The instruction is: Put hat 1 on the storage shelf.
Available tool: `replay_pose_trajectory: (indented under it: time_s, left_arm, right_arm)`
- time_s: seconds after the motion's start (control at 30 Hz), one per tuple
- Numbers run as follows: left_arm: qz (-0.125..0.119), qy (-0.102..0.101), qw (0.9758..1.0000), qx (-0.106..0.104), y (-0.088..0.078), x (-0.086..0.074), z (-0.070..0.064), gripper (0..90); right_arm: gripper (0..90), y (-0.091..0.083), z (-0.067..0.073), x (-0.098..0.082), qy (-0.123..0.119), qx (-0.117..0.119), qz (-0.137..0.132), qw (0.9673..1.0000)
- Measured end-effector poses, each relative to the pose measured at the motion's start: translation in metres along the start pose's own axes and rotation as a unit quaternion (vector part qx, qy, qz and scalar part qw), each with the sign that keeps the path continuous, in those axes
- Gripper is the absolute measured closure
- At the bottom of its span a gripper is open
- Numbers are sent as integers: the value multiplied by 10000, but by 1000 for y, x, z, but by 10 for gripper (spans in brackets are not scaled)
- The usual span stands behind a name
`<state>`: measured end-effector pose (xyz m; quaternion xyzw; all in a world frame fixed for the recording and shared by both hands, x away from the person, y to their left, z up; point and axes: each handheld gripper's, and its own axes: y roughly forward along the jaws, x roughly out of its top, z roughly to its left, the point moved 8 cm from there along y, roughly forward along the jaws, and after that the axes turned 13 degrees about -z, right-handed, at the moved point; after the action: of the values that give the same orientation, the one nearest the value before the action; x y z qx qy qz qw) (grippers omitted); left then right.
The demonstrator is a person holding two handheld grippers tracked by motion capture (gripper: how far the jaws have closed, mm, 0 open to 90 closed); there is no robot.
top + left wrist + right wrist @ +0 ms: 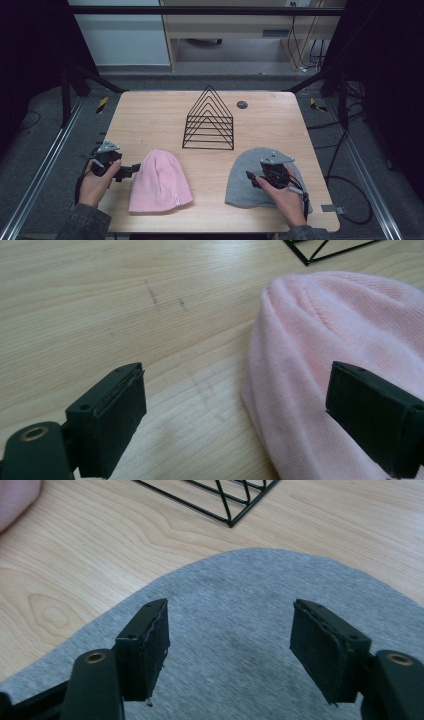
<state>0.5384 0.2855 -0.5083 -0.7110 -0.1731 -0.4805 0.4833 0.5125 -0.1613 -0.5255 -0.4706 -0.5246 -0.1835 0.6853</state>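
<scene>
A pink knit beanie (160, 182) lies flat at the front left of the wooden table (150, 120). My left gripper (129, 171) is just left of it, open, its jaws straddling the beanie's (340, 340) left edge: one jaw over bare wood, the other over the pink knit. A grey beanie (245, 175) lies at the front right. My right gripper (252, 176) hovers over that grey beanie (235, 615), open, with nothing between the jaws.
A black wire triangular rack (209, 120) stands at the table's middle, behind both hats; its corners show as rack (325, 250) and rack (220, 500). A small dark round disc (242, 104) sits behind it. Cables lie on the floor at right.
</scene>
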Motion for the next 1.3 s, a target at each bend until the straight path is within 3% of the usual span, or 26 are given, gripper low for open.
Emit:
replay_pose_trajectory:
  time_s: [0.07,0.23,0.37,0.43,0.5,0.6,0.67,0.77,0.93,1.03,1.17,1.3]
  left_arm:
    - [27,68,9999,-104,2,4,-8,84]
    - [138,373,9991,-113,7,20,-17,89]
    - [164,465,9987,-128,17,43,-16,145]
    - [299,478,9983,-115,22,48,-12,190]
    - [275,463,9985,-134,25,52,-10,208]
    - [210,464,9985,-220,26,48,-11,265]
    - [317,487,9978,-307,27,42,-13,283]
    - [279,343,9981,-436,29,37,-17,297]
    - [445,580,9965,-411,44,27,-27,266]
    - [534,806,9950,-252,52,25,-28,264]
    - [663,750,9947,-213,55,19,-25,317]
    - [867,720,9927,-422,59,9,-28,413]
  right_arm:
    - [350,0,-2,0,22,-55,-35,10000]
    - [383,-3,-6,1,54,-141,-152,9998]
    - [363,-3,-8,-1,147,-188,-64,9997]
    - [361,-3,-9,-1,225,-187,-68,9995]
    - [371,-4,-9,1,230,-165,-124,9995]
    - [418,-5,-8,0,196,-128,-128,9996]
    - [447,-4,-7,-1,194,-85,-97,9997]
    - [464,-1,-5,-2,191,-28,-39,9998]
    - [465,0,0,-2,121,20,7,9999]
    - [462,1,1,-1,102,53,-1,9999]
    - [455,1,2,-2,131,84,34,9999]
    - [442,4,2,-2,99,86,45,9999]
